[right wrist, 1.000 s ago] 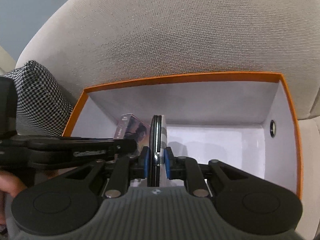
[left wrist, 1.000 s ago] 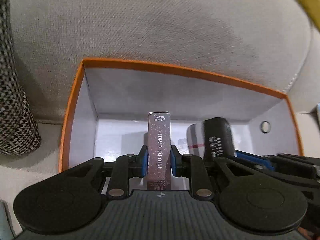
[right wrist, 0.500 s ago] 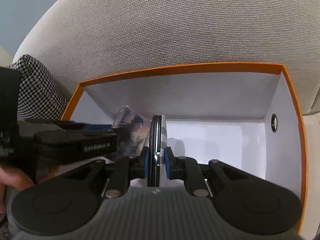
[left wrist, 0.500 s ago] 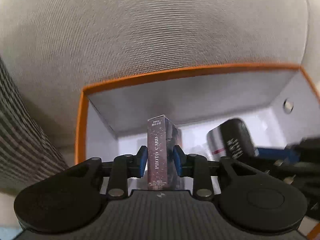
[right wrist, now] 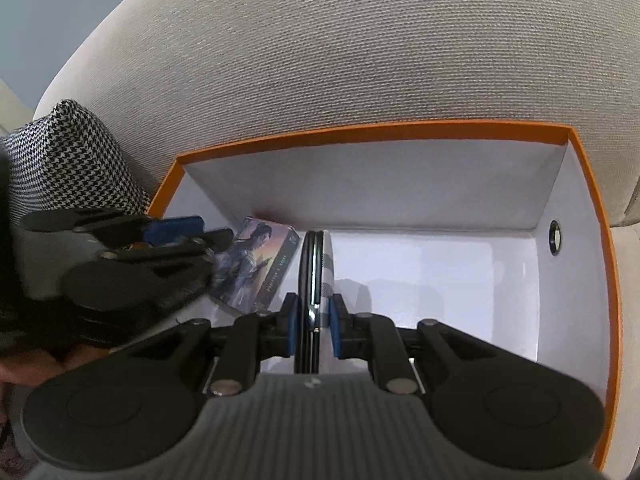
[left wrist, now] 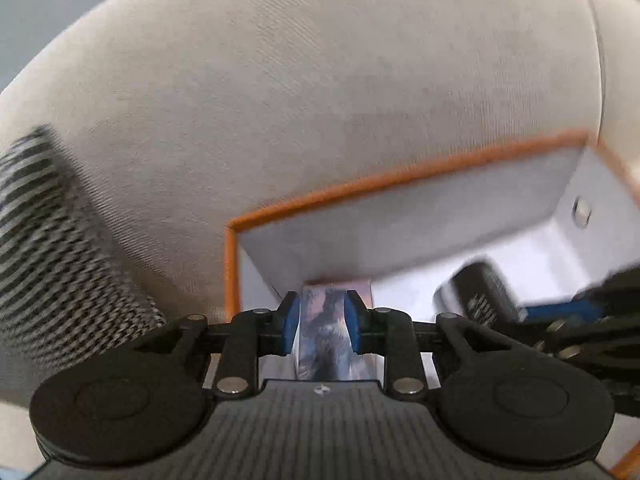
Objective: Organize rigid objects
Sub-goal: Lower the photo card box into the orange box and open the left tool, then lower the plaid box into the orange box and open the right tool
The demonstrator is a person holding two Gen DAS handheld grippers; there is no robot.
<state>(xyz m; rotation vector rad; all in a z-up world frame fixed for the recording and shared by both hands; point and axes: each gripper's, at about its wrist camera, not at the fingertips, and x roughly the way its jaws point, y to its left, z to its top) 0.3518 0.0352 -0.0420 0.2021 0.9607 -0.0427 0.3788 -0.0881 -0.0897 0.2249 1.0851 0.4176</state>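
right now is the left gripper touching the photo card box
Apart. In the left wrist view the left gripper is open, with a strip of background showing on each side between its blue pads and the photo card box.

Orange-rimmed white box (right wrist: 440, 132), houndstooth black-and-white cushion (right wrist: 68, 152), beige sofa (right wrist: 360, 48)

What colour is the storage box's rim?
Orange rim on the box, white inside. Clearest in the right wrist view.

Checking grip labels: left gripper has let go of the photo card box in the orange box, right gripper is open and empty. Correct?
Not quite. The right gripper is shut on a flat black case, per the right wrist view. The left gripper is open around the photo card box inside the orange box.
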